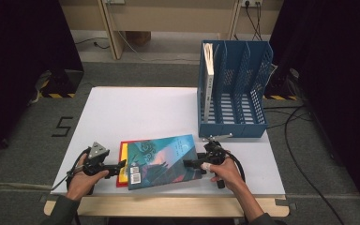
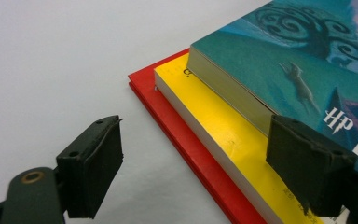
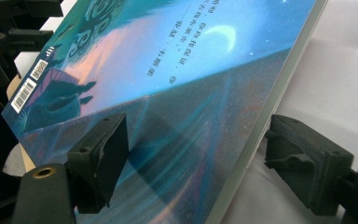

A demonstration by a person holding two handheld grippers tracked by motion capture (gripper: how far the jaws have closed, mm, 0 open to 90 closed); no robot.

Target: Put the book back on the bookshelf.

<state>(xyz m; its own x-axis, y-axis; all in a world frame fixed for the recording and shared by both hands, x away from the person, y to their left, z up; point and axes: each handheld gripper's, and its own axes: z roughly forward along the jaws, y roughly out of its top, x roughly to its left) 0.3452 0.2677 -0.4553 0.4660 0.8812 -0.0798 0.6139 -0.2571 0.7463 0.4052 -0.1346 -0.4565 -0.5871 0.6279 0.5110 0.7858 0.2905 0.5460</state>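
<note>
Nearest to the high camera we hold two claws at the front edge of the white rectangular counter (image 1: 136, 110). Our left claw (image 1: 121, 166) points at the left side of a stack of three books; its jaws stand spread, pinching nothing. In the left gripper view one jaw hangs over bare counter, and the other sits in front of the stack's edge; we cannot tell whether that jaw touches it. Our right claw (image 1: 191, 163) sits at the right edge of the top book, jaws likewise spread, pads clear of the cover. In the right gripper view the corner of that book lies between the jaws. The top item is a thick teal-and-blue paperback book (image 1: 164, 160) with a swirl pattern, white lettering and a barcode sticker near its front-left corner. It rests askew on a yellow-covered book (image 2: 223, 135), which rests on a thin red-covered book (image 2: 177, 130); the stack lies flat at the front centre of the counter. Behind it, at the rear right, stands a blue perforated plastic file rack (image 1: 236, 89) with upright dividers. One pale upright book (image 1: 209, 79) stands in its leftmost compartment.
</note>
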